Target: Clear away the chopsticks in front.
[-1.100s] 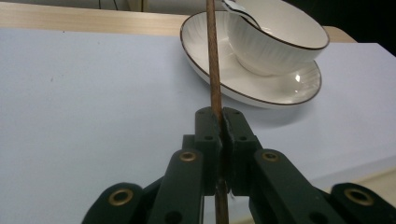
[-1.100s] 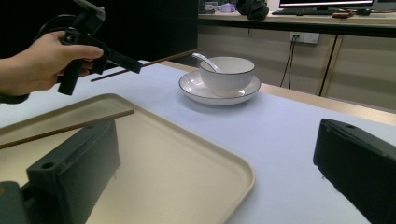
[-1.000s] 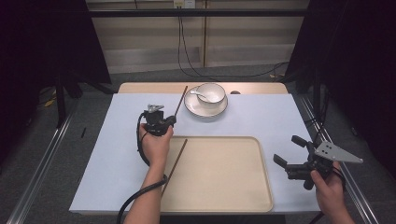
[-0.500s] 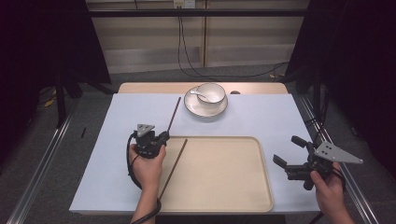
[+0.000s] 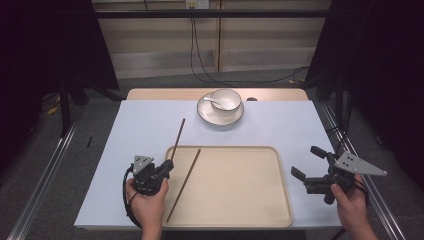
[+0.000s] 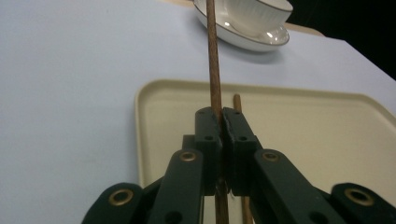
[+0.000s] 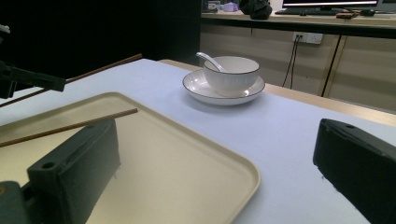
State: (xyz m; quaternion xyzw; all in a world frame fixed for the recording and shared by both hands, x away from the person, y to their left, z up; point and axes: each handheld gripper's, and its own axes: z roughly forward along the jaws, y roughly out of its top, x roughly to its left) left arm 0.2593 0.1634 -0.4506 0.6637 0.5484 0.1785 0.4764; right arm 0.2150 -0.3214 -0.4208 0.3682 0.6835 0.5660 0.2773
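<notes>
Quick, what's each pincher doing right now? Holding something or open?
Left gripper: shut on a brown chopstick, its far end pointing toward the bowl.
Right gripper: open, holding nothing, beside the tray.

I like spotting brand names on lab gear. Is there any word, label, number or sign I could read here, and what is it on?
None can be read: the bowl, saucer, tray, chopsticks and both grippers carry no visible writing.
Items on the far counter: too small and blurred to read.
</notes>
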